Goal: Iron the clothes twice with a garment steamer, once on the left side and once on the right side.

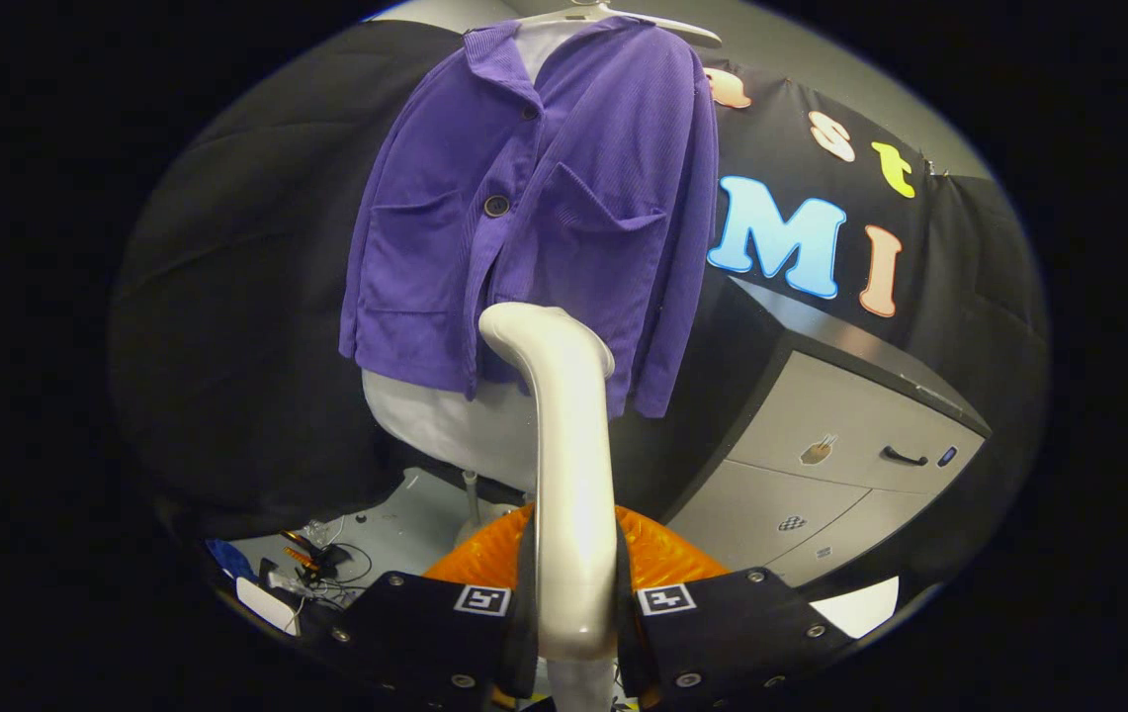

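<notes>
Your gripper clamps the garment steamer, its head at the purple jacket hanging before the booth's black cloth, grey drawer cabinet alongside.

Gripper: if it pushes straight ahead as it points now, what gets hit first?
Likely the purple jacket: the steamer clamped in the gripper has its head at the jacket's lower hem. Depth is unclear, so contact may be near.

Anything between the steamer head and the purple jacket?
Nothing visible. The gripper is shut on the cream plastic garment steamer; its head sits right at the hem of the purple corduroy jacket, near the front opening.
</notes>
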Demonstrator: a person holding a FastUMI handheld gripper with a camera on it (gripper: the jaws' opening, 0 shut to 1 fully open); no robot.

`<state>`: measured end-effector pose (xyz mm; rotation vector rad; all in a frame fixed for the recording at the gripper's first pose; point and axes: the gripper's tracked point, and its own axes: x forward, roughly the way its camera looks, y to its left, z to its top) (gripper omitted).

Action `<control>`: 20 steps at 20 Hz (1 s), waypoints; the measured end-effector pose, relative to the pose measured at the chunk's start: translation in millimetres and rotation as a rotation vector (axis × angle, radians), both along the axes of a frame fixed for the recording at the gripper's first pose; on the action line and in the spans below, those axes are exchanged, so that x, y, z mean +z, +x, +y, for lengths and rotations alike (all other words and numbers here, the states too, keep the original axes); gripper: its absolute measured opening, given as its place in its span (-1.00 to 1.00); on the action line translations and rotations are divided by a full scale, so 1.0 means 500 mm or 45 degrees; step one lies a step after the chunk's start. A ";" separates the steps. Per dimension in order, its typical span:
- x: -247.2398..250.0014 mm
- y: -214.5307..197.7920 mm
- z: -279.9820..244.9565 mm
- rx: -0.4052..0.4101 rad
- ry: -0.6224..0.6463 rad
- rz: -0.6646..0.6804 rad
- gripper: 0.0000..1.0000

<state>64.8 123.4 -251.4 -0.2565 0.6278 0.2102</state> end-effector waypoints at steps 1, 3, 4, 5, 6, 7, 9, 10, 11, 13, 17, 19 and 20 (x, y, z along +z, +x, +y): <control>-0.016 -0.011 0.000 0.002 0.005 0.038 -0.36; -0.027 -0.034 0.000 0.017 -0.011 0.081 -0.36; -0.024 -0.044 0.003 0.028 -0.006 0.092 -0.36; -0.019 -0.056 0.010 0.042 0.004 0.103 -0.36; 0.000 -0.065 0.017 0.055 0.028 0.097 -0.35; 0.023 -0.071 0.023 0.073 0.040 0.081 -0.35; 0.079 -0.077 0.032 0.111 0.034 0.054 -0.36; 0.109 -0.078 0.039 0.126 0.036 0.046 -0.35; 0.142 -0.073 0.049 0.135 0.054 0.022 -0.36; 0.222 -0.054 0.079 0.169 0.086 -0.071 -0.36; 0.355 -0.005 0.166 0.280 0.092 -0.314 -0.36; 0.392 0.006 0.220 0.343 0.122 -0.398 -0.36; 0.415 0.012 0.245 0.371 0.115 -0.453 -0.36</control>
